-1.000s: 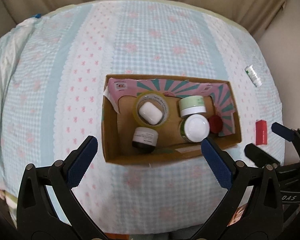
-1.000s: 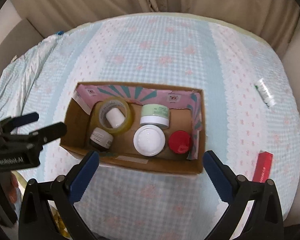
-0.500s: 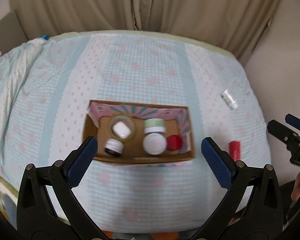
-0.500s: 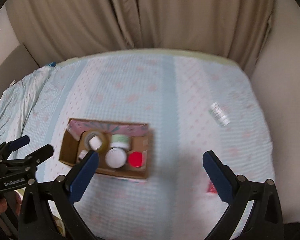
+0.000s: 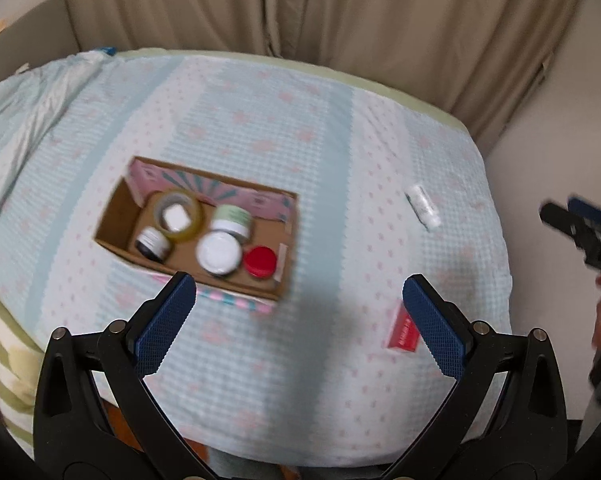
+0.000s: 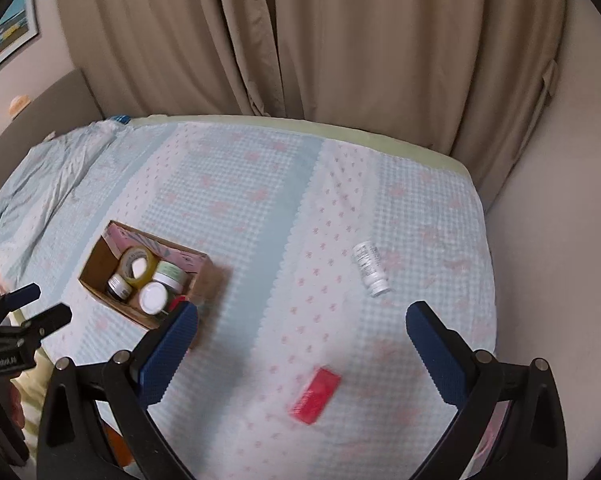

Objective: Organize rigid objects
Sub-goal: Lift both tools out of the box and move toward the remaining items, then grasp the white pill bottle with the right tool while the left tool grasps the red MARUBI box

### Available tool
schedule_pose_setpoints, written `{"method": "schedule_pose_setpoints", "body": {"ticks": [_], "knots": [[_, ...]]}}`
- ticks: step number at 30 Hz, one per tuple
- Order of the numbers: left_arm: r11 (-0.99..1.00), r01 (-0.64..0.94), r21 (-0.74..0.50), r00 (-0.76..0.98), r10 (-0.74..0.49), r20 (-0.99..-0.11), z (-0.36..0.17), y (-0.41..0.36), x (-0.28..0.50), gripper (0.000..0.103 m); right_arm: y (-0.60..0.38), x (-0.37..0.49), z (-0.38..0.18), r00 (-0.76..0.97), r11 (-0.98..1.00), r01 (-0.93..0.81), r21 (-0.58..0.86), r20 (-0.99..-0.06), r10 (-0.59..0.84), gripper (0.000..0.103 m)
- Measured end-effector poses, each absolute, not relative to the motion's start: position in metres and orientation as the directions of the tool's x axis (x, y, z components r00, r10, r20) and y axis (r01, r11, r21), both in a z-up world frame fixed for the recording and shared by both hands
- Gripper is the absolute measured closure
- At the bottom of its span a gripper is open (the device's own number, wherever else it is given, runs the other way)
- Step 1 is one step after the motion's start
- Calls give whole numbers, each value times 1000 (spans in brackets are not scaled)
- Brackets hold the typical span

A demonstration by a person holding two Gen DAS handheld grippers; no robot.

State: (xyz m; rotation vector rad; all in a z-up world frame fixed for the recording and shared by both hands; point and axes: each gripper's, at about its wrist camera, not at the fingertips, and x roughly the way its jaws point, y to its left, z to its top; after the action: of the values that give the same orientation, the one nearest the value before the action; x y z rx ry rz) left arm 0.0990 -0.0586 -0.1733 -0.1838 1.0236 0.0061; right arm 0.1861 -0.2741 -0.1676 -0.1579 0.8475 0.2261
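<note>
Spreading across most of both views, the bed (image 6: 260, 216) with its pale blue checked cover ends at a green far edge under the beige curtains (image 6: 300, 40), meets a plain wall (image 6: 540, 240) on the right, and drops off at the near edge just in front of the grippers. The cardboard box (image 5: 116, 220) sits on the left part of the cover, holding a roll of tape (image 5: 177, 216) with a small white item inside it, a dark jar (image 5: 152, 243), a green-labelled jar (image 5: 232, 220), a white-lidded jar (image 5: 218, 253) and a red cap (image 5: 260, 261). A wide stretch of bare cover lies between the box and the right edge. On it, well apart from the box, lie a white bottle (image 6: 370, 268) on its side nearer the wall and a red packet (image 6: 315, 396) nearer the front edge. The left gripper (image 5: 298, 322) hangs above the near part of the bed, jaws spread wide, holding and touching nothing; the red packet shows beside its right finger. The right gripper (image 6: 300, 348) hovers likewise, jaws wide apart and empty, with the red packet below the gap between its fingers and the bottle beyond.
</note>
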Motion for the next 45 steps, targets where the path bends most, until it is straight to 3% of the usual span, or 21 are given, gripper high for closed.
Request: {"method": "schedule_pose_setpoints", "body": {"ticks": [4,12,18,25,28,32,36,38,40,42,45], "knots": [[987,-27,-158,475,-126,-871,-201,-107,108,0,-300,207,-179,625,943,-316,-106,-771,123,0],[972,116,-206,356,-234,-905,-278,-201,138,0,-347,269,-224,541,927,-370,-58,-825,165,0],[957,238,-165,229,-221,-948,-356,-273,149,0,-363,328,-280,451,903,-425,-66,-880,147,0],[947,289,-142,82,-173,-982,-439,-317,161,20,-366,400,-347,323,887,-456,-66,-941,96,0],[953,264,-150,35,-165,-986,-460,-319,165,23,-357,425,-375,265,871,-486,-64,-961,78,10],[955,249,-160,-8,-163,-987,-480,-322,168,39,-343,449,-408,206,855,-513,-71,-978,43,12],[956,252,-150,-21,-150,-988,-487,-324,170,43,-335,469,-440,133,855,-516,-56,-991,15,28],[956,258,-136,-18,-136,-991,-487,-323,171,52,-332,474,-451,119,854,-517,-67,-993,-6,30],[960,248,-129,-17,-129,-991,-488,-319,174,62,-329,476,-458,111,853,-516,-78,-994,-24,40],[961,228,-154,-24,-152,-988,-489,-314,180,63,-327,477,-464,115,851,-514,-108,-992,-56,53],[960,231,-160,-17,-160,-987,-486,-311,181,64,-327,475,-466,135,848,-511,-143,-987,-85,57]]}}
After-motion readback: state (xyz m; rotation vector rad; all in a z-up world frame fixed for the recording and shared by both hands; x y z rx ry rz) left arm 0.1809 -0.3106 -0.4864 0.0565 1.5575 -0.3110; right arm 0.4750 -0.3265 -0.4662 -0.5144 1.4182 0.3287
